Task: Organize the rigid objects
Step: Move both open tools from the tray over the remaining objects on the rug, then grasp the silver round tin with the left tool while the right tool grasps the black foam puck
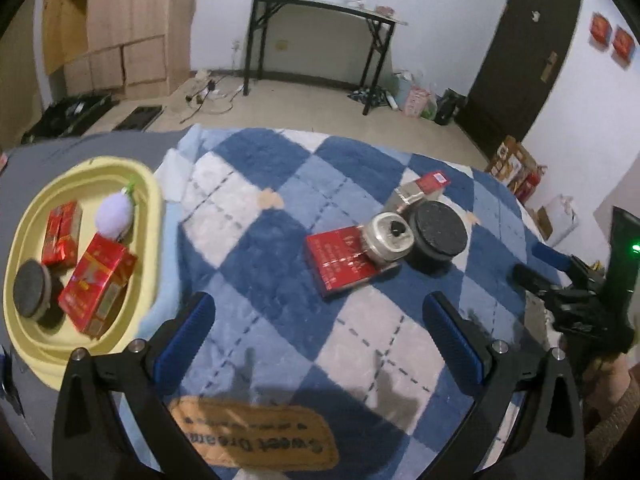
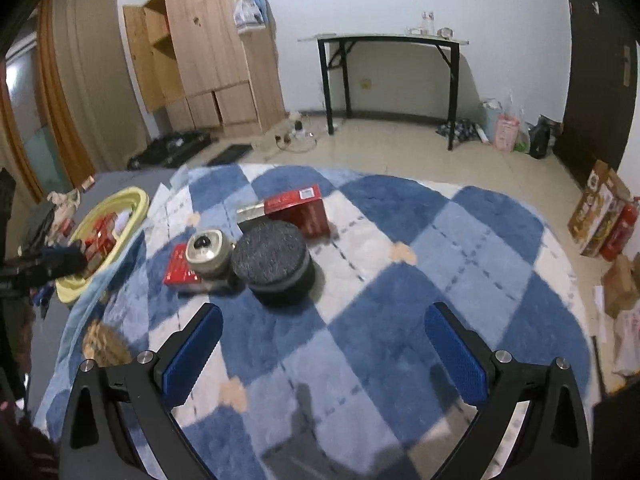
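Both claws, left claw (image 1: pixel 320 320) and right claw (image 2: pixel 322 330), hover spread apart and empty over the checked blanket (image 1: pixel 280 280). Ahead, silver tin (image 1: pixel 389 237) overlaps red box (image 1: pixel 340 263), touching black puck (image 1: pixel 438 233); yellow basin (image 1: pixel 154 200) sits left. Risk: grasping one topples neighbours.

Left tool (image 1: pixel 320 320) held low with blue pads spread wide — nothing between them, right tool (image 2: pixel 324 332) likewise gaping, both empty
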Available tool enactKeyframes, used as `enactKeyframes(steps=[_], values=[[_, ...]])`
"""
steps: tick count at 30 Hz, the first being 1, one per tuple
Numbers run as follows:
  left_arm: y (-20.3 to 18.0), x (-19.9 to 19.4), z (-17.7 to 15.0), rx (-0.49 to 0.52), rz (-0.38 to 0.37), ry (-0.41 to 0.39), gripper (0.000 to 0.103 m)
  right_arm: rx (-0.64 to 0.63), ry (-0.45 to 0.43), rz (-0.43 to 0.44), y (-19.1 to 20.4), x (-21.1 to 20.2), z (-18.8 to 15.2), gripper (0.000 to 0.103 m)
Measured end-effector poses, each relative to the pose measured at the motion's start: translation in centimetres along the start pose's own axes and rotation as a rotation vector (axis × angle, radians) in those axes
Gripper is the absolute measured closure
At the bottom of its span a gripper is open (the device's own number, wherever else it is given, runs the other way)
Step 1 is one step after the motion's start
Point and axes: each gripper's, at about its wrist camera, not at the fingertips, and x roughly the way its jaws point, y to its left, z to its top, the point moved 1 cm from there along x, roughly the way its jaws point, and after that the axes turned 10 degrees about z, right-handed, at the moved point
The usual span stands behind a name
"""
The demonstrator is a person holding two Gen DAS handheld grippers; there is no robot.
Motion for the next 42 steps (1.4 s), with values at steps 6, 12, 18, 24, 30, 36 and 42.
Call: enactKeyframes(steps=[6,12,18,24,30,36,42], values=[[-4.0,3.0,0.9,0.058,-0.056,0.009,0.001,-0.035,0.009,-0.022,-0.6,5.3,-1.7,0.000],[-4.8,7.1,2.0,0.043,-0.085,0.044,0.002,-0.104,0.050,-0.016,0.0,11.1,-1.8,0.000],[-5.2,9.4,2.1,0.100,-0.135,0.060,0.011,-0.108,0.068,0.010,-0.5,15.0,-0.8,0.000],[-5.9,9.9,2.4,0.101,-0.162,0.036,0.014,-0.090,0.050,0.028,-1.1,16.5,0.1,0.000],[-6.3,9.8,2.4,0.128,-0.164,0.021,0.049,-0.070,0.043,0.040,-1.4,16.7,-0.1,0.010],[-6.7,9.9,2.0,0.144,-0.146,0.017,0.049,-0.073,0.028,0.060,-1.2,16.3,-0.4,0.034],[-6.4,9.6,2.0,0.142,-0.153,0.017,0.049,-0.072,0.017,0.062,-1.2,15.9,-0.7,0.038]])
